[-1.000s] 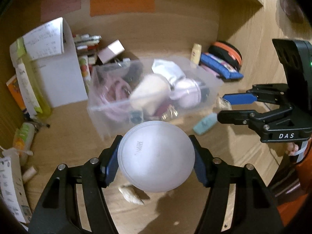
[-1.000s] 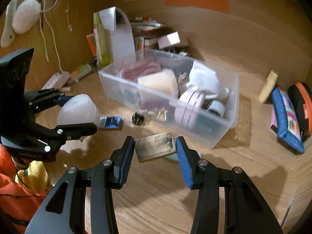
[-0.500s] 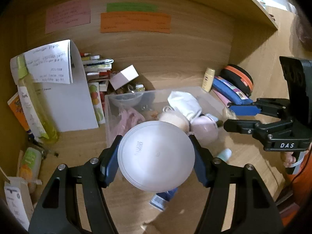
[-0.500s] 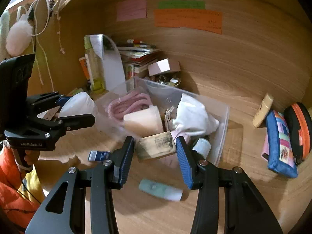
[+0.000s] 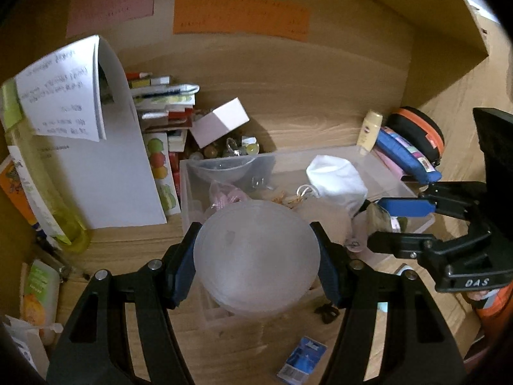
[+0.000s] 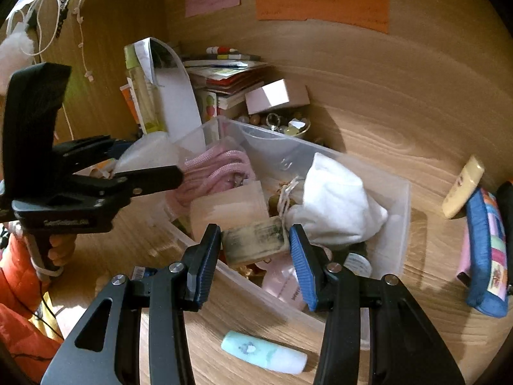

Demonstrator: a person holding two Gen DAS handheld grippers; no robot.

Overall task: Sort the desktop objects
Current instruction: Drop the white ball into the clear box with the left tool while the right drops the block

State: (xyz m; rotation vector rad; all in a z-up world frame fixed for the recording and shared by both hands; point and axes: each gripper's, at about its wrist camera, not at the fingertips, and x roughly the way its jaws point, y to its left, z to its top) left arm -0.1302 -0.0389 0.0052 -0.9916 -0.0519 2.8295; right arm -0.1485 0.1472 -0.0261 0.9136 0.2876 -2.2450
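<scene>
Sorting looks partly done, judging by how full the clear bin (image 6: 378,224) already is: a pink cord (image 6: 218,170), a white pouch (image 6: 336,205), a beige block (image 6: 231,208) and small jars sit inside. Both grippers carry loads above it. The left gripper (image 5: 256,260) is clamped on a frosted round bowl (image 5: 256,256), poised over the bin's near-left corner; the right gripper (image 6: 255,240) is clamped on a worn rectangular block (image 6: 253,240), just ahead over the bin's near wall. Neither load is released yet. Left to sort (as far as I can tell): a mint tube (image 6: 263,354) below the right fingers, a blue packet (image 5: 301,361) and a small dark clip (image 5: 327,311) on the desk.
</scene>
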